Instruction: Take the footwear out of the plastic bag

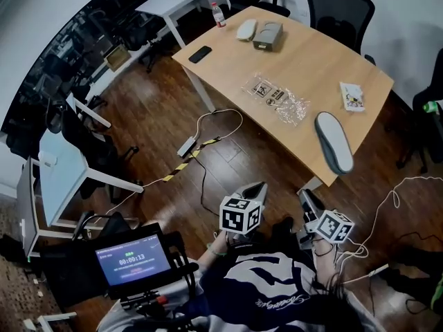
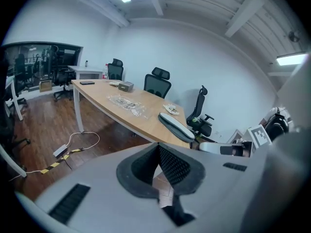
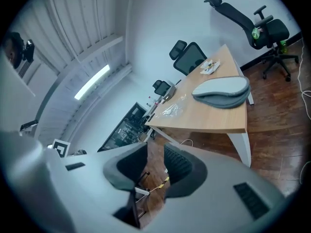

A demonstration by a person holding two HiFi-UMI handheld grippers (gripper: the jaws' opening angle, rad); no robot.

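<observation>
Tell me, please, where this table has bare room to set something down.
Widest bare wood: between the black phone and the clear plastic bag, along the table's left edge. A smaller patch separates bag and snack packet. Crowded: the far corner with bottle, white slipper and box.

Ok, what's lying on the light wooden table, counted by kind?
Grey flat slipper: 1
Clear crinkled plastic bag: 1
Black phone: 1
Red-capped clear bottle: 1
Grey-brown box: 1
White printed packet: 1
White oval item, kind unclear: 1
Total: 7
</observation>
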